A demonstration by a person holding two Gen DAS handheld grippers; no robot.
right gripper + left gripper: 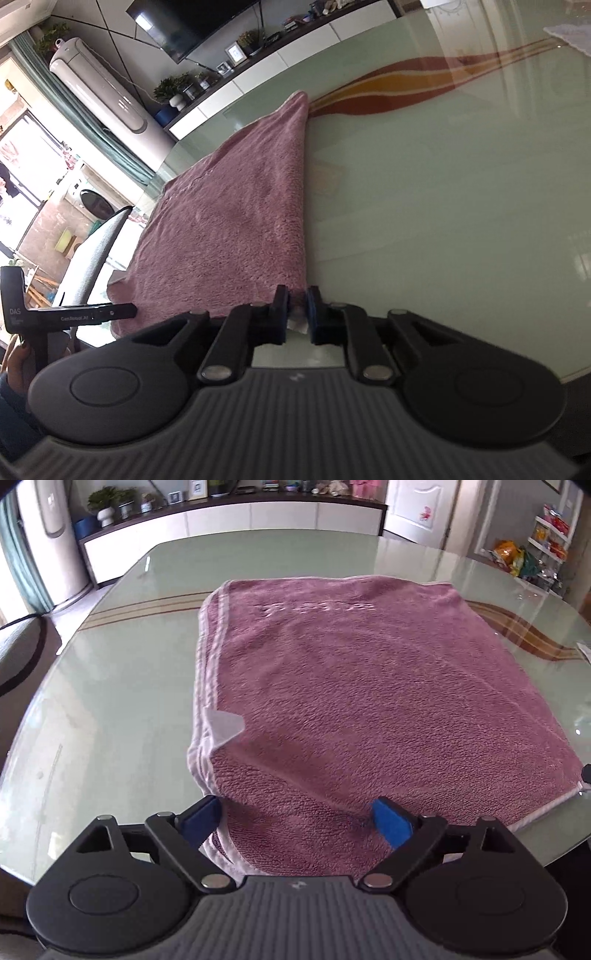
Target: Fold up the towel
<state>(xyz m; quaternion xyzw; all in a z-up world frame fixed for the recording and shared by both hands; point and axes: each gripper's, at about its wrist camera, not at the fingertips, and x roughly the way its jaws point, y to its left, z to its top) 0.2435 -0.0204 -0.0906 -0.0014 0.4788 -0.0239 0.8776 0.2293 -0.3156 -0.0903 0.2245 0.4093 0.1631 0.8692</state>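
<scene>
- While the right gripper [297,314] is clenched on the near corner of the towel [369,701], the left gripper [295,819] stands released, its blue fingers [391,823] spread on either side of the other near corner without pressing it
- Lifting now would likely raise one corner only, skewing the fold and dragging the towel across the slick tabletop [110,701]
- If the left fingers close short, they may catch just the top layer at the doubled left edge, so the layers part
- Thick, looped mauve terry with a pale hem, lying as a flat rectangle near the tabletop's near edge; a small white tag [225,727] juts at its left edge
- Glossy, pale-green glass tabletop with a painted red and orange swirl
</scene>
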